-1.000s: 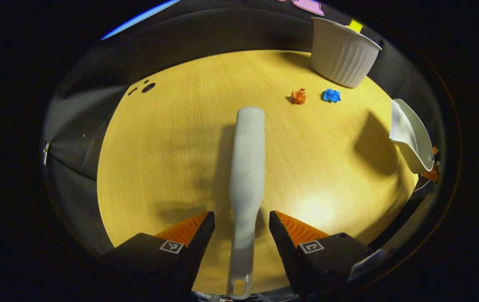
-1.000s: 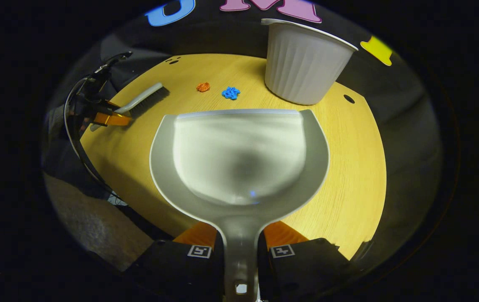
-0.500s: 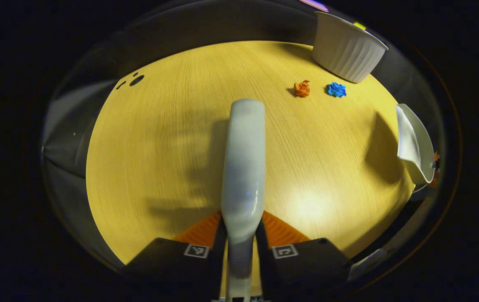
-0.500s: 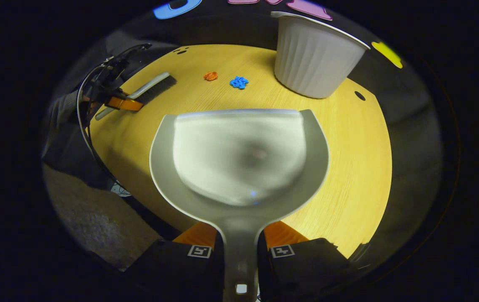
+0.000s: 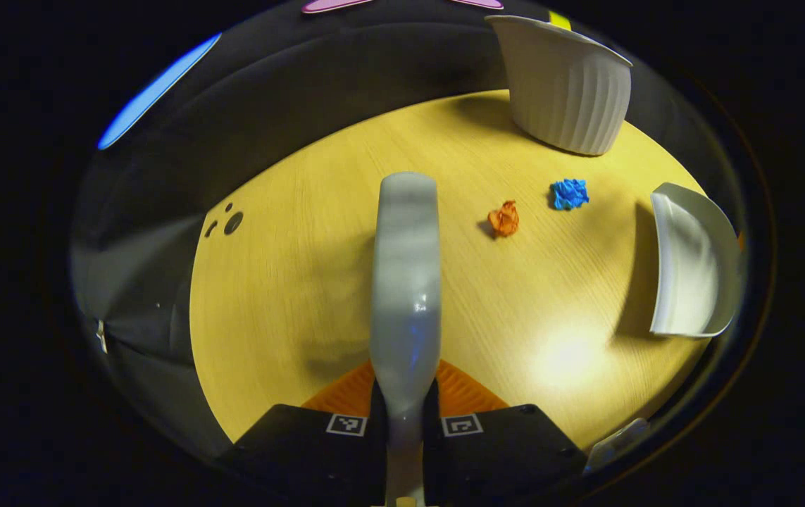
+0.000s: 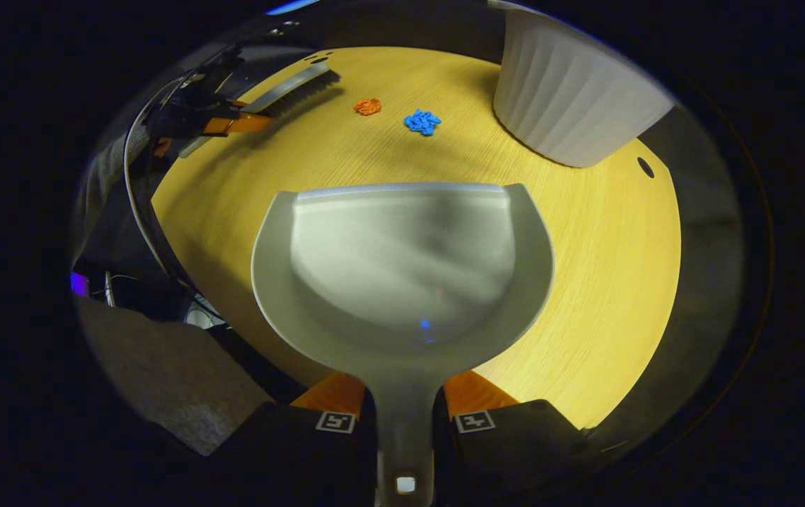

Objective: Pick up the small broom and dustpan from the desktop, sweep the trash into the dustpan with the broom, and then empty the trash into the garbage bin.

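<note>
My left gripper (image 5: pixel 404 398) is shut on the grey broom (image 5: pixel 406 282), whose back runs straight ahead over the wooden table (image 5: pixel 289 282). An orange paper scrap (image 5: pixel 504 218) and a blue scrap (image 5: pixel 570 193) lie ahead to the right of the broom. My right gripper (image 6: pixel 403 408) is shut on the handle of the pale dustpan (image 6: pixel 402 260), held above the table. The same dustpan (image 5: pixel 691 260) shows at the right of the left gripper view. The orange scrap (image 6: pixel 367 106) and blue scrap (image 6: pixel 422 121) lie beyond the pan's lip. The broom (image 6: pixel 289 88) and left gripper (image 6: pixel 226 123) sit far left.
A white ribbed garbage bin (image 5: pixel 564 84) stands at the table's far right corner, also close ahead on the right as the bin (image 6: pixel 571 105) in the right gripper view. Small cable holes (image 5: pixel 232 222) mark the table's left side. Cables (image 6: pixel 131 190) hang off the table's left edge.
My left gripper closed on the broom's handle and lifted it, swinging toward the scraps. The dustpan moved forward over the table toward the scraps and bin.
</note>
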Demonstrator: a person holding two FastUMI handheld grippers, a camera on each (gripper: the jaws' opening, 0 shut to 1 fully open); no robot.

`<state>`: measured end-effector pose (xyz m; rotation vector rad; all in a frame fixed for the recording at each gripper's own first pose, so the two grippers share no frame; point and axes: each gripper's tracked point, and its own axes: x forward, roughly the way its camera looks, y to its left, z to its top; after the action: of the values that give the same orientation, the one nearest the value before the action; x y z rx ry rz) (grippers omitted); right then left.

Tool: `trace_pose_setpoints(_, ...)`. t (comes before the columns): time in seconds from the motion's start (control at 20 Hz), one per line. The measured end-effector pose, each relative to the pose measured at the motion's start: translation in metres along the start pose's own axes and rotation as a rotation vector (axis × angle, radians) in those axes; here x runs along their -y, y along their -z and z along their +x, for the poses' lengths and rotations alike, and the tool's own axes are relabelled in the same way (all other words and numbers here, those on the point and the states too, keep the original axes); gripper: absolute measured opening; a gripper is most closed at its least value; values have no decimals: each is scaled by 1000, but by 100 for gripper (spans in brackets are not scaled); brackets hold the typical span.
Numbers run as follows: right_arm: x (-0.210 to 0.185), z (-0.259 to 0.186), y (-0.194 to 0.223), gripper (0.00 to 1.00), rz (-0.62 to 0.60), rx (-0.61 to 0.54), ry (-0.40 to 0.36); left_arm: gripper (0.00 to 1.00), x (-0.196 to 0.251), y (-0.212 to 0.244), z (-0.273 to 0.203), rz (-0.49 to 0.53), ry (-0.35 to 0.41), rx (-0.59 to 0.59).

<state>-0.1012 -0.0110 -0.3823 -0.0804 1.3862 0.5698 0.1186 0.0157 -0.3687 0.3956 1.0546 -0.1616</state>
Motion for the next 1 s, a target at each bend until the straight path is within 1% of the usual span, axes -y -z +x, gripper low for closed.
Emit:
trace_pose_setpoints(0.2,14,15,-3,36,-32,-58,21,24,14,-31,23,67,21,-17)
trace_pose_setpoints(0.5,22,20,-16,36,-32,-37,36,24,38,-46,47,157,50,-54)
trace_pose_setpoints(0.55,24,21,-16,33,-39,-38,46,24,45,-49,49,170,66,-53)
trace_pose_setpoints(0.6,24,22,-16,36,-43,-39,49,24,53,-51,50,187,87,-49)
trace_pose_setpoints(0.65,24,20,-16,36,-44,-35,51,24,62,-57,50,210,108,-35)
trace_pose_setpoints(0.85,25,22,-16,36,-52,-26,56,24,108,-64,44,289,267,-4)
trace_pose_setpoints(1.0,27,24,-14,36,-64,-19,62,24,135,-59,36,335,354,-22)
